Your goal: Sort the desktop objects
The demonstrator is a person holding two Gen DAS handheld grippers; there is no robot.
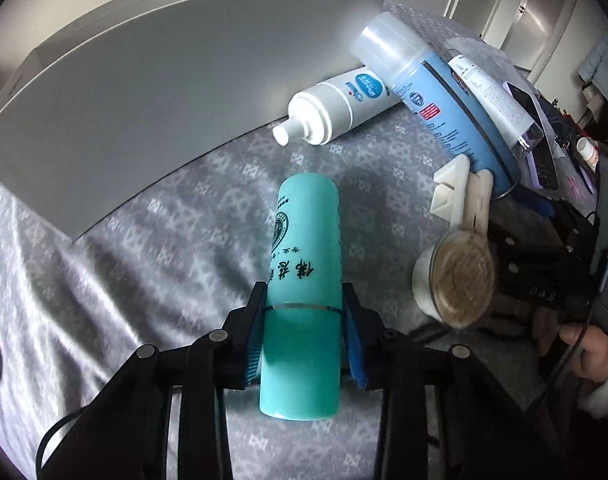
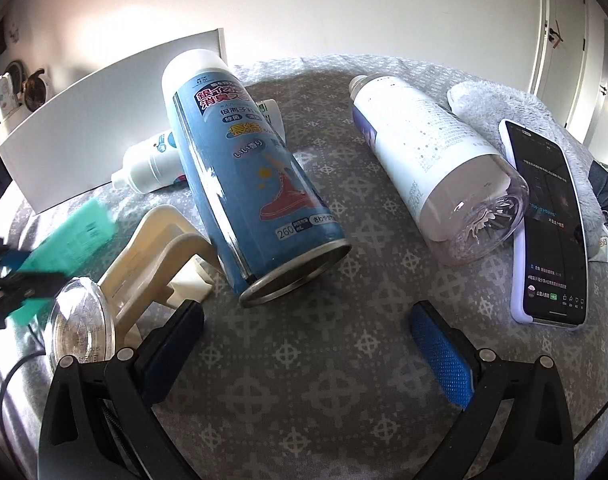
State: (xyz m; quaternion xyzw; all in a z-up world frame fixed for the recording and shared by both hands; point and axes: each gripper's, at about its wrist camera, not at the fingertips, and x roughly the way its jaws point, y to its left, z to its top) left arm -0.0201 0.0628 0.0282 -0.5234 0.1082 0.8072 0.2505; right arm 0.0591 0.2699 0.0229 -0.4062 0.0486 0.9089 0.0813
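Note:
My left gripper is shut on a teal bottle and holds it over the grey patterned cloth; the bottle shows blurred in the right wrist view. My right gripper is open and empty, just in front of a blue spray can lying on its side. A small white spray bottle lies behind the can next to the white box. A large white bottle lies to the right.
A phone in a pale case lies at the right beside a grey fluffy cloth. A cream plastic clip and a clear-lidded round jar sit at the left of the can.

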